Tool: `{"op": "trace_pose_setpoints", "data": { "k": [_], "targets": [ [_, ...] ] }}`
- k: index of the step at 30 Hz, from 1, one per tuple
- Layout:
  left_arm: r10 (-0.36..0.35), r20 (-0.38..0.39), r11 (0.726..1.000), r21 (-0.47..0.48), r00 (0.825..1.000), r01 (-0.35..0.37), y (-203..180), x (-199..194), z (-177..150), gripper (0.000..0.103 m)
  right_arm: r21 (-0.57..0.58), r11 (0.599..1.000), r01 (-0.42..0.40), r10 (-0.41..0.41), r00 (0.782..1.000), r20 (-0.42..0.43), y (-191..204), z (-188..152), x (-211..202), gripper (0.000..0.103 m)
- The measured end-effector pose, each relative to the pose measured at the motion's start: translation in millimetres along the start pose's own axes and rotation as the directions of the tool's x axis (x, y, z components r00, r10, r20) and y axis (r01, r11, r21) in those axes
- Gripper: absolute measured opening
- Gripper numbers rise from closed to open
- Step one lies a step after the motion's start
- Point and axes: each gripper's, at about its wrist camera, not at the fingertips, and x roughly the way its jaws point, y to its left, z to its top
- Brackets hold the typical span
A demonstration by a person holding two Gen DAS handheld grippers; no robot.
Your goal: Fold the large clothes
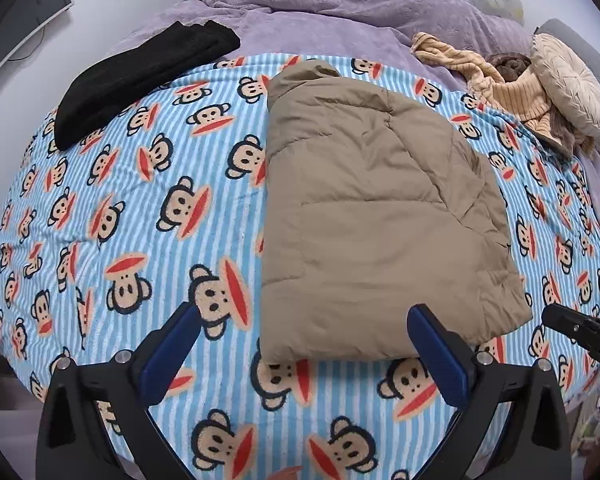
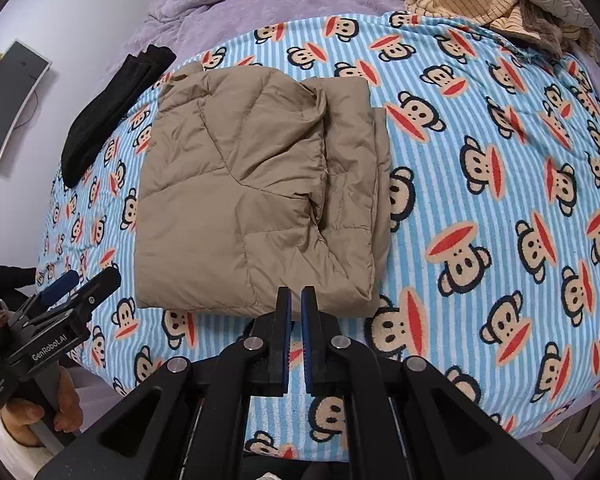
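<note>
While folded on the blanket [image 1: 100, 208], jacket [image 1: 372, 216]; left gripper [image 1: 300, 332] wide apart, right gripper [image 2: 296, 300] nearly closed, both empty.

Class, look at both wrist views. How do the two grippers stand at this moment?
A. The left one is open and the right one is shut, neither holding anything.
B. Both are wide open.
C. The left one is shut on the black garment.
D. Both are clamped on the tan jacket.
A: the left gripper has its jaws spread wide, the right gripper has its jaws nearly together on nothing, and the folded tan jacket lies free.
</note>
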Motion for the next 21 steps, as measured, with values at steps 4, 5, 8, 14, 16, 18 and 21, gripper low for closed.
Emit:
{"op": "trace_pose_setpoints", "data": {
  "k": [4,5,8,14,16,18,21],
  "targets": [
    [0.018,0.022,1.0,0.006,1.0,-0.018,1,-14,1,0.103,0.006,1.0,-0.002,0.002,1.0,0.027,4,1,-10,0.005],
    [0.026,0.027,1.0,0.002,0.999,-0.027,1,-17,2,0.103,0.004,1.0,0.001,-0.001,0.999,0.035,5,2,-12,0.005],
    [0.058,0.042,0.998,-0.011,0.997,-0.057,5,-29,6,0.103,-0.012,1.0,0.028,-0.027,0.997,0.072,11,6,-22,0.006],
    [0.081,0.071,0.996,-0.036,0.994,-0.078,13,-45,9,0.103,-0.037,0.995,0.098,-0.09,0.98,0.18,24,10,-47,0.098],
    [0.07,0.083,0.997,-0.046,0.994,-0.067,15,-51,10,0.103,-0.06,0.99,0.125,-0.11,0.972,0.208,30,12,-54,0.098],
    [0.071,0.093,0.997,-0.05,0.993,-0.066,15,-56,10,0.103,-0.068,0.987,0.148,-0.127,0.962,0.242,35,14,-61,0.098],
    [0.079,0.108,0.996,-0.046,0.991,-0.074,13,-62,11,0.103,-0.078,0.982,0.171,-0.144,0.951,0.275,40,17,-68,0.101]
  ]
}}
